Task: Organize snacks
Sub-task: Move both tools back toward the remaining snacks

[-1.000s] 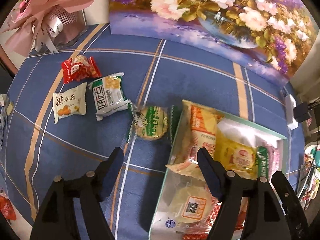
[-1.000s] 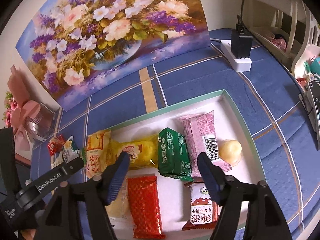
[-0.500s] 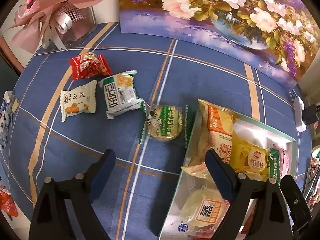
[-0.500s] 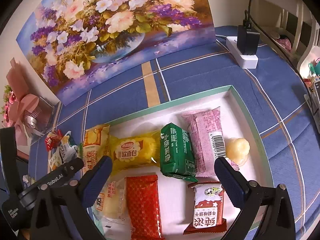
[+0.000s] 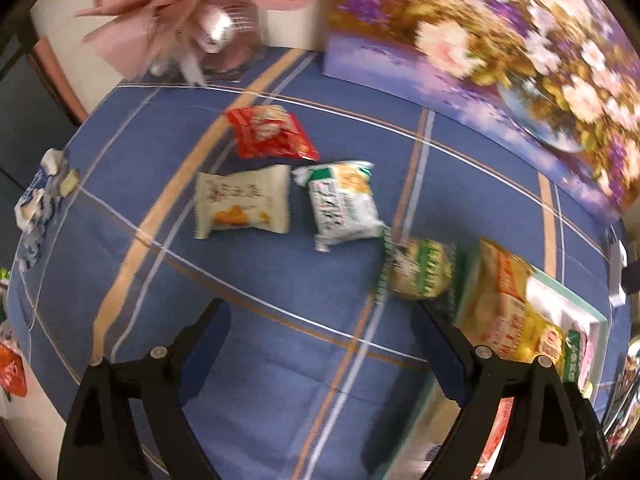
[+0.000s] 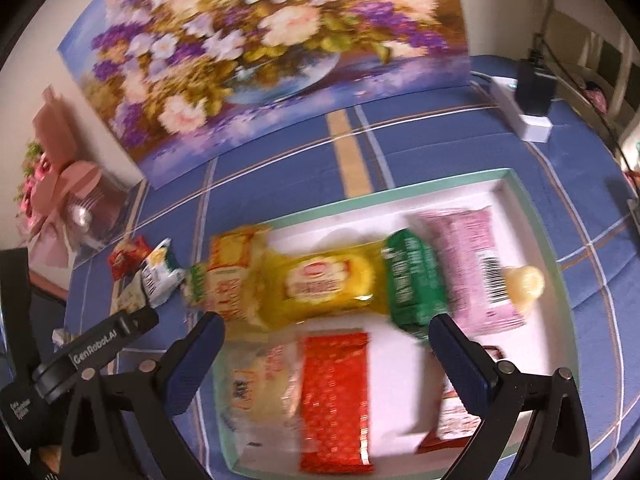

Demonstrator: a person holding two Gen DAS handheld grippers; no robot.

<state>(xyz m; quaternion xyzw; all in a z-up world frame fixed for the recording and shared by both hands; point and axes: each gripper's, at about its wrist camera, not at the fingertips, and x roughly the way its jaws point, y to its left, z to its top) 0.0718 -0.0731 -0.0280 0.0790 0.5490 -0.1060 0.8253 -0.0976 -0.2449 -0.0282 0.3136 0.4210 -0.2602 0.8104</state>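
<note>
Loose snacks lie on the blue checked cloth in the left wrist view: a red packet [image 5: 270,134], a cream packet [image 5: 242,202], a white-green packet [image 5: 342,204] and a round green-wrapped cake [image 5: 420,270]. My left gripper [image 5: 320,334] hangs open above bare cloth in front of them, holding nothing. The white tray [image 6: 532,208] with a green rim holds several snacks: an orange pack [image 6: 232,276], a yellow pack [image 6: 324,282], a green pack [image 6: 414,280], a pink pack [image 6: 472,264] and a red pack [image 6: 334,400]. Open and empty, my right gripper [image 6: 324,340] hovers over the tray.
A flower painting [image 6: 256,48] leans against the wall behind the tray. A pink wrapped bouquet [image 5: 200,12] stands at the back left. A white power strip with a black plug [image 6: 532,96] lies at the back right. Crumpled wrappers [image 5: 40,200] sit at the cloth's left edge.
Both grippers have opened wider. The left view has swung left, away from the tray and over the loose snacks. The right gripper has shifted slightly over the tray.
</note>
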